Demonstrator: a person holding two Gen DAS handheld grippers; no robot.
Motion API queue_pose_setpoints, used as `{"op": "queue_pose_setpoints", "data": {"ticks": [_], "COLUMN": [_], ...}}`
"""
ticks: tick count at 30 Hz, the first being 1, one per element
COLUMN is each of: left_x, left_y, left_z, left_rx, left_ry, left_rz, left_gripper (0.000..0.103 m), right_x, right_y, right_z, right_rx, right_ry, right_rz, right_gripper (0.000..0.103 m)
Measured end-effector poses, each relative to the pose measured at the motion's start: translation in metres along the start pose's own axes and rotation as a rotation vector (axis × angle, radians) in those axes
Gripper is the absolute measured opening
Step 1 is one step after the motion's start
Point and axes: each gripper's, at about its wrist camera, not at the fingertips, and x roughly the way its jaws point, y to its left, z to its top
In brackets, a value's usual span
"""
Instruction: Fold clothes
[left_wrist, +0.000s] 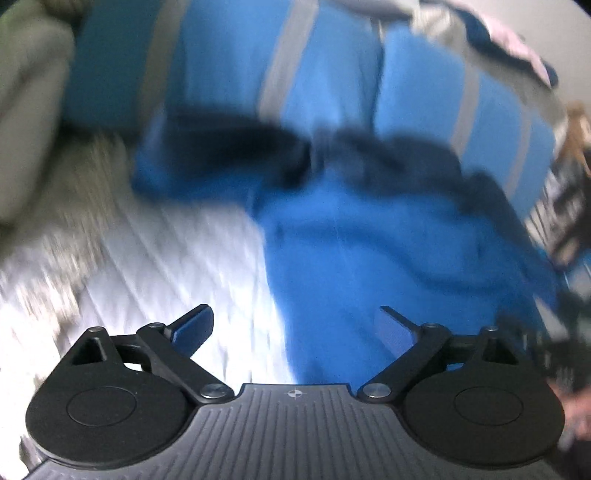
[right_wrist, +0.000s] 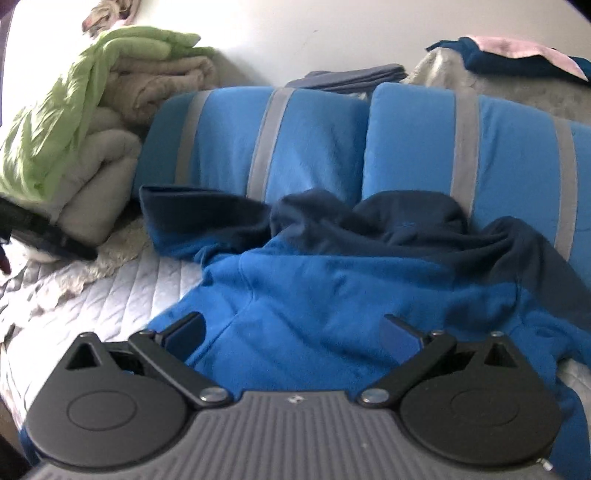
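A bright blue hoodie (right_wrist: 332, 295) with navy shoulders and hood lies crumpled on a white quilted bed (right_wrist: 122, 291), its hood bunched against two blue pillows. In the blurred left wrist view the same hoodie (left_wrist: 388, 266) fills the right half. My left gripper (left_wrist: 295, 325) is open above the garment's left edge, with nothing between its fingers. My right gripper (right_wrist: 291, 328) is open just over the hoodie's lower front, holding nothing.
Two blue pillows with grey stripes (right_wrist: 266, 140) stand behind the hoodie. A folded green and beige blanket pile (right_wrist: 74, 140) sits at the left. Folded garments (right_wrist: 354, 74) and a navy-pink item (right_wrist: 517, 55) lie on grey bedding by the wall.
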Motion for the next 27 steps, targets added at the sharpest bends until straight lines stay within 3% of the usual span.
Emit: {"op": "queue_pose_setpoints", "data": {"ticks": [3,7,9,13,17,19,21,23,27], "left_x": [0.010,0.013,0.018,0.032,0.038,0.041,0.043,0.045,0.029], "left_y": [0.016,0.034,0.037,0.020,0.003,-0.005,-0.014,-0.021,-0.016], "left_z": [-0.018,-0.034,-0.040,-0.053,-0.062,-0.066,-0.070,-0.073,-0.055], "left_rx": [0.037,0.057,0.063,0.211,0.299,0.332,0.365,0.382,0.172], "left_ry": [0.158,0.290,0.335,0.447,0.480,0.488,0.495,0.505,0.562], "left_rz": [-0.136,-0.336,-0.382,-0.462,-0.452,-0.439,-0.426,-0.415,-0.445], "left_gripper": [0.095,0.095,0.095,0.092,0.088,0.079,0.016,0.017,0.016], "right_x": [0.001,0.004,0.005,0.004,0.000,0.000,0.001,0.003,0.003], "right_y": [-0.002,-0.001,0.000,0.003,0.005,0.006,0.006,0.007,0.011], "right_z": [-0.006,-0.012,-0.013,-0.011,-0.008,-0.009,-0.010,-0.011,-0.010], "right_rx": [0.003,0.002,0.004,0.015,0.013,0.006,0.004,0.002,-0.021], "right_ry": [0.015,0.047,0.054,0.054,0.045,0.046,0.058,0.075,0.083], "right_rz": [0.019,0.034,0.036,0.035,0.034,0.032,0.028,0.018,0.001], "right_gripper": [0.103,0.103,0.103,0.103,0.103,0.103,0.103,0.103,0.103]}}
